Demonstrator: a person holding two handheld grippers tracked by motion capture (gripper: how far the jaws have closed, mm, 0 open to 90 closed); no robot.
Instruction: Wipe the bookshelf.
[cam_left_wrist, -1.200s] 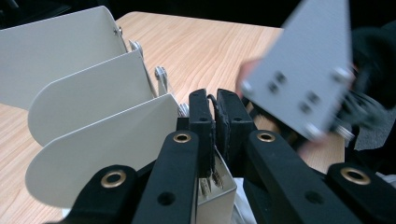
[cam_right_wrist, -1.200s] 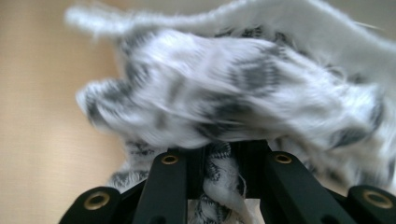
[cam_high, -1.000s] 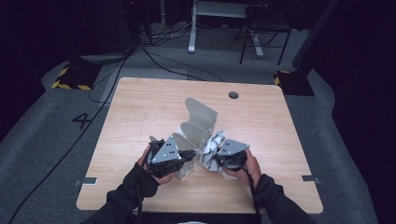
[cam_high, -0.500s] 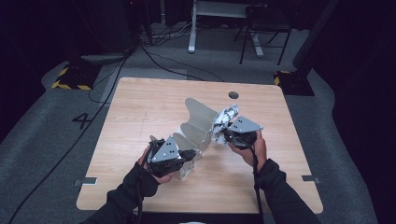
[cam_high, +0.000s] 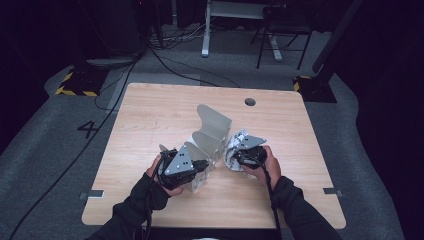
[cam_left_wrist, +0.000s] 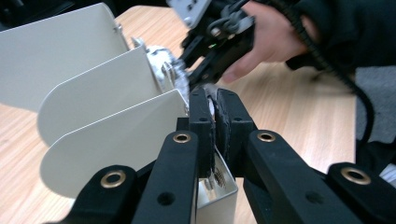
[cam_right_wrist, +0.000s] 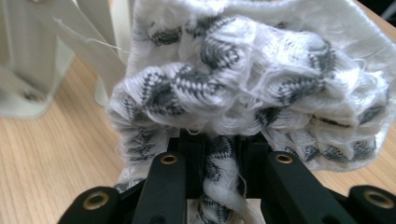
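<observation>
2 grippers, left fingers (cam_left_wrist: 215, 109) clamped on white rack (cam_left_wrist: 107, 135), right fingers (cam_right_wrist: 218, 154) on knitted cloth (cam_right_wrist: 243, 79).

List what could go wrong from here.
The bunched cloth in the right claw could snag on the rack's thin dividers; loose threads already stray near one. The left claw pinches just the rack's corner edge, so a hard push might twist or tip it.
</observation>
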